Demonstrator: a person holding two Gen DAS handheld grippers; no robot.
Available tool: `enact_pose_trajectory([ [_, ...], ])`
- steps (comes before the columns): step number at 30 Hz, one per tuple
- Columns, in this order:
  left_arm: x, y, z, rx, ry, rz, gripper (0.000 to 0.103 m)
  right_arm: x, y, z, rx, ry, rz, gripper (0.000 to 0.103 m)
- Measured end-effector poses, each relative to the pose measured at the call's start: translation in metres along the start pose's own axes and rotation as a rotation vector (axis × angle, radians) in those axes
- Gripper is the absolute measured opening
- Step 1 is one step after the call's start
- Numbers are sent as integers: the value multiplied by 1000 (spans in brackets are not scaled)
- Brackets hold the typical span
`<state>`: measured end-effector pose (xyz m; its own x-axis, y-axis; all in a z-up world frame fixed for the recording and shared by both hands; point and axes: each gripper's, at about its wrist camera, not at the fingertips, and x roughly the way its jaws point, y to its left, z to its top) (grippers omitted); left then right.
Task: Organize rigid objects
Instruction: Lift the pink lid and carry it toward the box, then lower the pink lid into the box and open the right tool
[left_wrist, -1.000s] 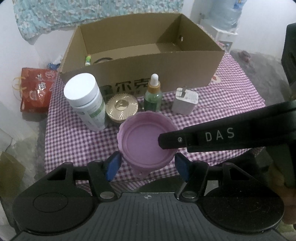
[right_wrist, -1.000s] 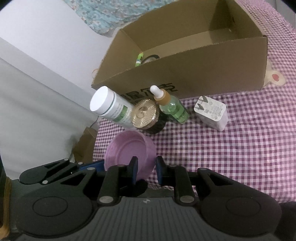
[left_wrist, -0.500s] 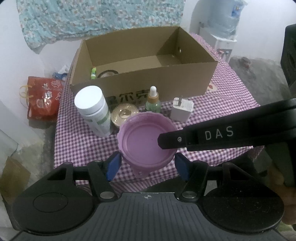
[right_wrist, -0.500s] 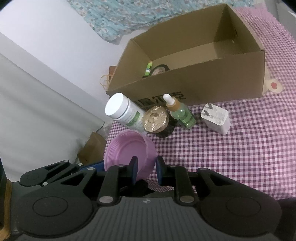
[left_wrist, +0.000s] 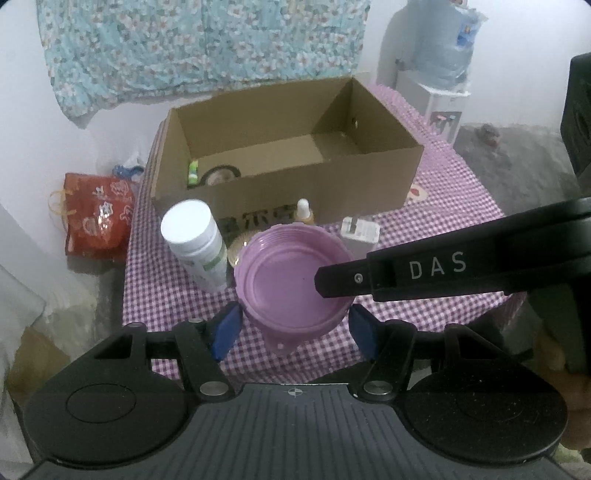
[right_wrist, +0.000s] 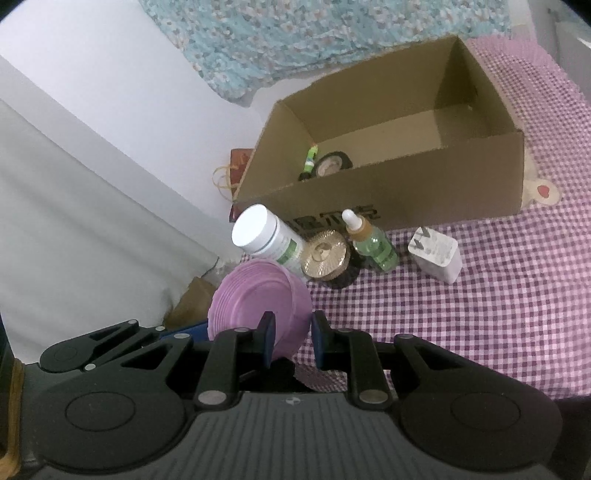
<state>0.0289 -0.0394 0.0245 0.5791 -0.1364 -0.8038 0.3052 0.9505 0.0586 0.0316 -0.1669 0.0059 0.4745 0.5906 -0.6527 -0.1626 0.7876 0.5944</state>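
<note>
The purple collapsible cup (left_wrist: 293, 284) is gripped at its base by the left gripper (left_wrist: 291, 326), while its rim wall is pinched by the right gripper (right_wrist: 291, 343). Only from the right wrist are the dropper bottle (right_wrist: 373, 242) and gold-lidded jar (right_wrist: 325, 256) seen unobstructed, ahead before the cardboard box (right_wrist: 406, 195).

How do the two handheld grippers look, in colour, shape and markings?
The left gripper and the right gripper are black plastic with ribbed dark grey bodies, round side discs, silver screws and blue finger pads. The right gripper's side shows white letters "DAS" in the left wrist view. No cables or sleeves are visible.
</note>
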Motion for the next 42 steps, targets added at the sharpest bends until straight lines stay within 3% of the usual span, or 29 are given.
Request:
enact_pose_trajectory([
  [13,-11,3,37,37,-63,40,63,-11,7,36,-37,-78,41,23],
  [22,3,21,88,25,-72,27,63,-3,4,99,-95,-75,30,23],
  [31,54,54,158,-22,22,-39,63,39,-9,183,-150,6,-33,23],
  [42,149,71,211,-50,209,3,63,141,-62,253,-60,184,-47,23],
])
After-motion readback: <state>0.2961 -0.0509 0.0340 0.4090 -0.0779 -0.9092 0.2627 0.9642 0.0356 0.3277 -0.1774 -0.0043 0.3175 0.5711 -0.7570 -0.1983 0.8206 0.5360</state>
